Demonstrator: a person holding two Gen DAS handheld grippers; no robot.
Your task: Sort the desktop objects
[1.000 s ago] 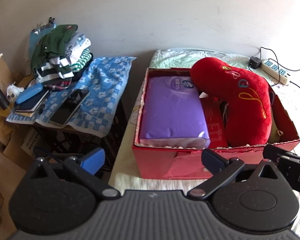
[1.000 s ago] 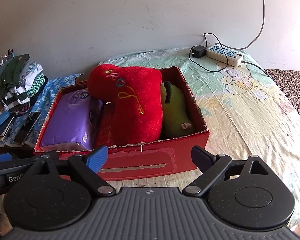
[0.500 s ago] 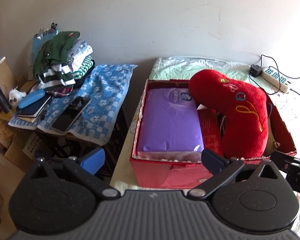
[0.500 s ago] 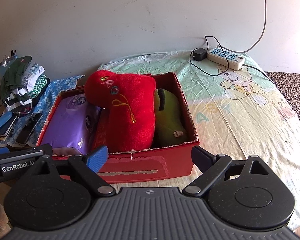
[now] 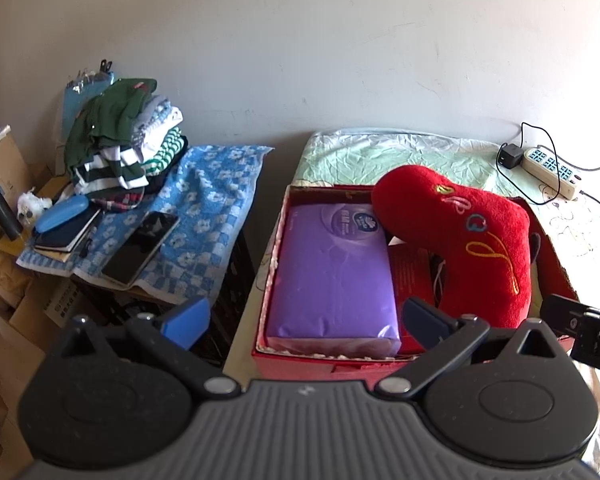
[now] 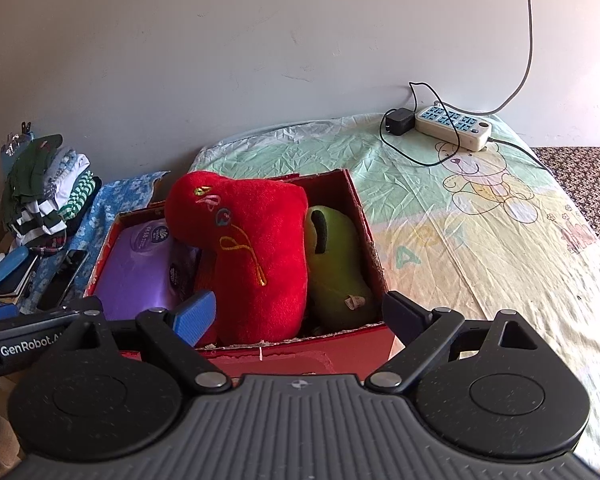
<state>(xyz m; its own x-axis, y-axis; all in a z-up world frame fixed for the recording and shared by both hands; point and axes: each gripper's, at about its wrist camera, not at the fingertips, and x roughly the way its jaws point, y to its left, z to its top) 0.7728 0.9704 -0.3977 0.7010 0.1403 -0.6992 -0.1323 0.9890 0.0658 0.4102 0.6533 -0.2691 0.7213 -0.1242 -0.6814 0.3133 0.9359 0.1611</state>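
1. Tools: left tool (image 5: 304, 316) and right tool (image 6: 300, 314) both spread apart, gripping nothing
2. Red box (image 6: 352, 200) on the bed (image 6: 480, 216) contains purple pack (image 5: 332, 272), red cushion (image 6: 256, 248), green plush (image 6: 336, 264)

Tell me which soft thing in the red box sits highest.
The red plush pillow. It rises above the rim of the red box, leaning over the flat purple pack, while the green plush sits lower beside it.
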